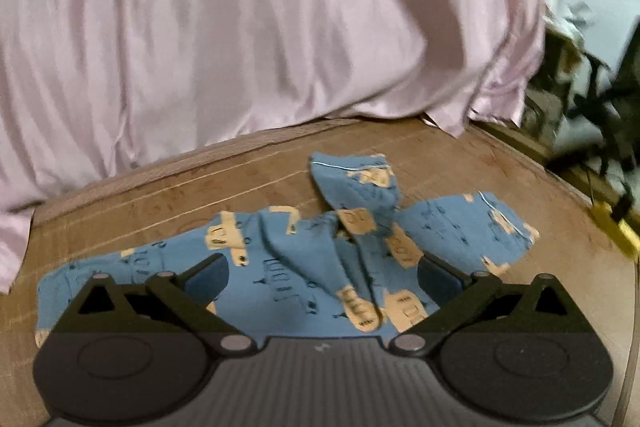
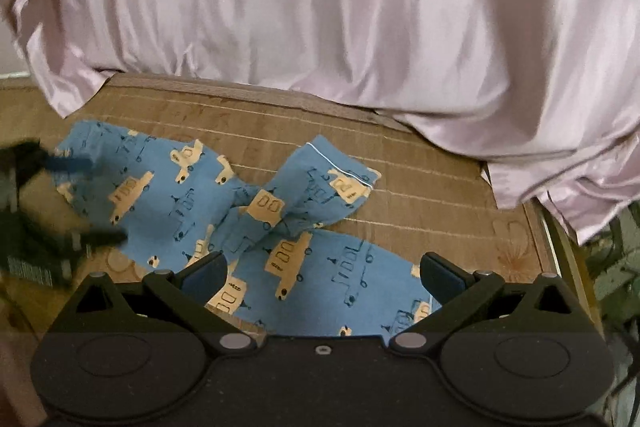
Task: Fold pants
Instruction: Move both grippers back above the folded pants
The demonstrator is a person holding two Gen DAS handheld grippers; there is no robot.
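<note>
Small blue pants [image 1: 288, 267] printed with cream trucks lie rumpled on a woven brown mat [image 1: 160, 195]. One leg is twisted and folded over at the middle, its hem pointing away from me. My left gripper [image 1: 322, 273] hovers open just above the near part of the pants, nothing between its fingers. In the right wrist view the same pants [image 2: 304, 259] spread from left to right, and my right gripper [image 2: 322, 273] stands open over the nearer leg. The left gripper [image 2: 76, 199] shows there as a dark blur at the left, over the waist end.
A pale pink satin cover [image 1: 260, 27] is heaped along the far side of the mat [image 2: 420, 187] and drapes over its back edge. Dark furniture and clutter [image 1: 592, 99] stand beyond the right edge of the mat. A yellow item [image 1: 620, 231] lies at that edge.
</note>
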